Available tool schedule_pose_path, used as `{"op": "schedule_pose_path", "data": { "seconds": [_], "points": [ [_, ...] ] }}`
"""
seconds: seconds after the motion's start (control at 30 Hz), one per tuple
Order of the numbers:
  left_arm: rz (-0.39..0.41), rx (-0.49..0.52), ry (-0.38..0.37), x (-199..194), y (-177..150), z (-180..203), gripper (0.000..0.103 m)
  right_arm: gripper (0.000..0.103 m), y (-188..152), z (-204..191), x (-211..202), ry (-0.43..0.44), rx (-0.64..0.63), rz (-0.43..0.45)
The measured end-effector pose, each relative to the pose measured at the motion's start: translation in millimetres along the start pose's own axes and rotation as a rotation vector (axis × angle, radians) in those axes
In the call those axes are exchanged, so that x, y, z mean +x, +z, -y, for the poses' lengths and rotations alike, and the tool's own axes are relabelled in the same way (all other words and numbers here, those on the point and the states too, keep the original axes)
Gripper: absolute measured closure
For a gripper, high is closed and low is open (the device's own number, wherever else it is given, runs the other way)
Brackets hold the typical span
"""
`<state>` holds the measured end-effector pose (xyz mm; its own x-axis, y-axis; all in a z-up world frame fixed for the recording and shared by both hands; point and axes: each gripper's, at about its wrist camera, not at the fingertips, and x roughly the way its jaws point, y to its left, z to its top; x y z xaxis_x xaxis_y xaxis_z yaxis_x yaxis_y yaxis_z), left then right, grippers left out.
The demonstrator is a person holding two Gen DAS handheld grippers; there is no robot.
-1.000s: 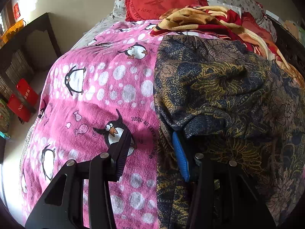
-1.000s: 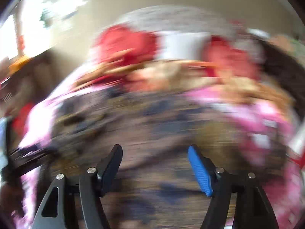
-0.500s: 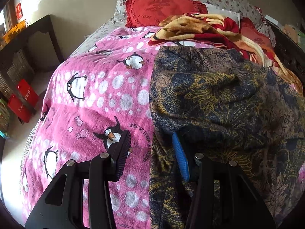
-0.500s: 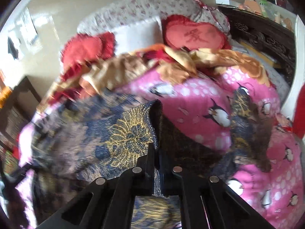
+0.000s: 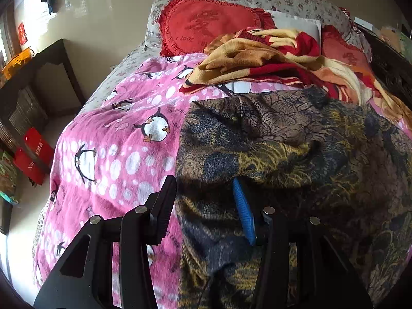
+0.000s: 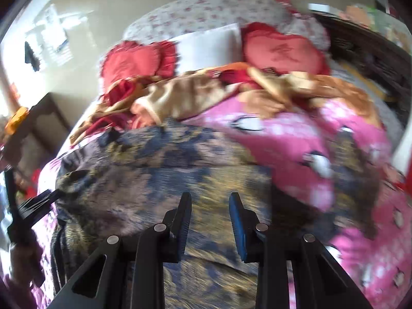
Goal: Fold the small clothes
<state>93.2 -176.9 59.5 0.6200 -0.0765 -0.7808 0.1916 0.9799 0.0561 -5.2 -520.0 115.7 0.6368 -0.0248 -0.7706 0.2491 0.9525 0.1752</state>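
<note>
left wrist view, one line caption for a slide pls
Left gripper straddling a folded edge of the dark floral garment on a pink penguin blanket.

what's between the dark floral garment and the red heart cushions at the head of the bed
A crumpled gold-and-red blanket lies between the dark floral garment and the red heart cushions, on the pink penguin blanket; the left wrist view shows it clearest.

I counted one dark floral garment (image 5: 296, 139), one pink penguin blanket (image 5: 116, 154), one red-and-gold blanket (image 5: 257, 54). Two red heart cushions (image 6: 280, 49). My two grippers.

Dark blue-brown-gold floral garment (image 5: 296, 139), pink penguin-print blanket (image 5: 116, 139)
</note>
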Motion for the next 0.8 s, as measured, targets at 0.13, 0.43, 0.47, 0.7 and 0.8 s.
{"op": "schedule_pose_path", "data": {
  "seconds": [0.13, 0.43, 0.47, 0.7, 0.8],
  "points": [
    [0.001, -0.022, 0.01, 10.9, 6.3, 0.5, 0.045, 0.075, -0.4, -5.8, 45.9, -0.03, -0.01, -0.064],
    [-0.007, -0.039, -0.009, -7.9, 0.7, -7.1, 0.039, 0.055, -6.5, 25.2, 2.2, -0.036, 0.039, 0.007],
    [0.001, -0.04, -0.018, -13.9, -2.3, -6.4, 0.039, 0.055, -8.7, 37.3, -8.1, -0.075, 0.047, 0.02],
    [0.009, -0.013, -0.08, -44.8, -24.8, 11.0, 0.039, 0.036, -32.1, 127.6, -45.7, -0.295, 0.178, 0.05],
    [0.001, -0.004, -0.104, -53.2, -33.6, 21.1, 0.039, 0.036, -47.2, 166.7, -53.9, -0.237, 0.375, 0.062]
  ]
}}
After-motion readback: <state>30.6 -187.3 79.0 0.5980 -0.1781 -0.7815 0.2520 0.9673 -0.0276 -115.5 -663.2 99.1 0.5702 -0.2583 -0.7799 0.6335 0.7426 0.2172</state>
